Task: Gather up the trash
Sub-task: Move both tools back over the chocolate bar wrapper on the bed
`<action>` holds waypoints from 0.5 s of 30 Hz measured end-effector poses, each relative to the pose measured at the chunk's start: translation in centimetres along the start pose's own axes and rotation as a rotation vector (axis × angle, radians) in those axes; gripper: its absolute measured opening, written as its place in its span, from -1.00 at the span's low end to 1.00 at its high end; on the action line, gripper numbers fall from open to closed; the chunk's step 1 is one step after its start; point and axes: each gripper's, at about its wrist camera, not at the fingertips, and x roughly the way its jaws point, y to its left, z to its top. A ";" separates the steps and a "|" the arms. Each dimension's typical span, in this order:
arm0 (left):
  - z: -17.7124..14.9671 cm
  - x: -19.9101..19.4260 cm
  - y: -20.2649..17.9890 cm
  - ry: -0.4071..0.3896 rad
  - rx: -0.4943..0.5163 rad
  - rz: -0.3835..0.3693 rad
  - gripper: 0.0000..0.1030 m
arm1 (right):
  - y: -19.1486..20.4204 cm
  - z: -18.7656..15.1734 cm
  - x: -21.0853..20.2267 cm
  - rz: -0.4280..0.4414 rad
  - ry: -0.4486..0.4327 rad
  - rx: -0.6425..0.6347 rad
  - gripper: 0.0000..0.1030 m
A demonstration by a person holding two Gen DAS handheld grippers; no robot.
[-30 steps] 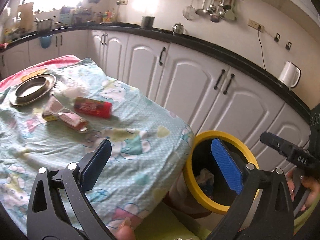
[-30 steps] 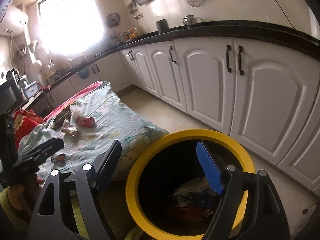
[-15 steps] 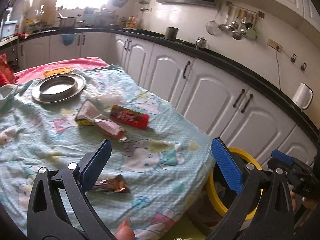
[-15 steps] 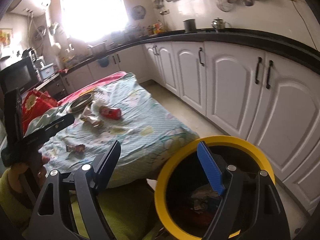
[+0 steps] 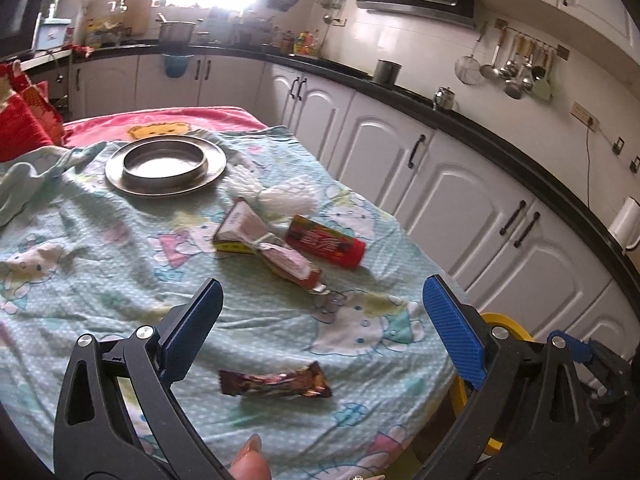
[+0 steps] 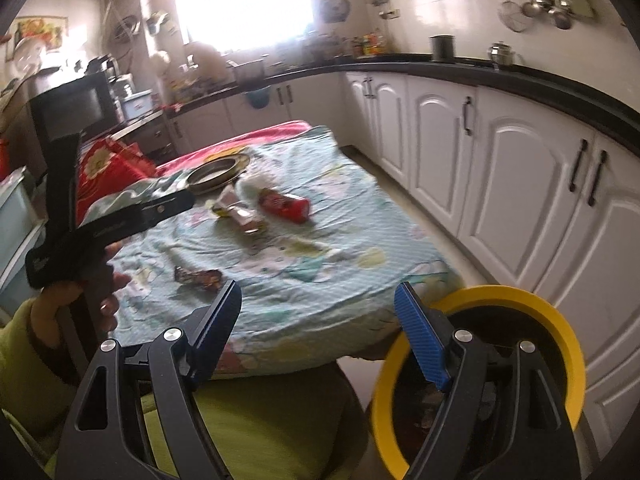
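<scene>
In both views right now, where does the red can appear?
Left wrist: the red can lies above centre, right of the pink wrapper.
Right wrist: the red can lies left of centre, mid-table.
Shared landmark: the metal plate behind it.

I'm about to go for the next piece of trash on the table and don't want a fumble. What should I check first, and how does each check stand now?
1. Left gripper open and empty: ok, nothing sits between its pads.
2. Right gripper open and empty: ok.
3. Nearest target free to grab: ok, the brown candy wrapper lies alone on the tablecloth.
4. Other trash separated: not ok, the pink wrapper overlaps the small carton, with the red can close beside.
5. Bin within reach: ok, the yellow-rimmed bin stands at the table's edge.
6. Room left in the bin: cannot tell.
</scene>
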 end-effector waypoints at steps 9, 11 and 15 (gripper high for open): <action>1.3 0.5 4.0 0.028 -0.069 0.044 0.78 | 3.9 0.6 3.6 0.121 0.072 -0.110 0.44; 1.5 0.7 4.7 0.037 -0.083 0.047 0.78 | 4.9 0.7 4.7 0.154 0.096 -0.142 0.39; 2.1 1.4 5.7 0.063 -0.098 0.042 0.78 | 6.8 0.7 6.6 0.198 0.131 -0.195 0.31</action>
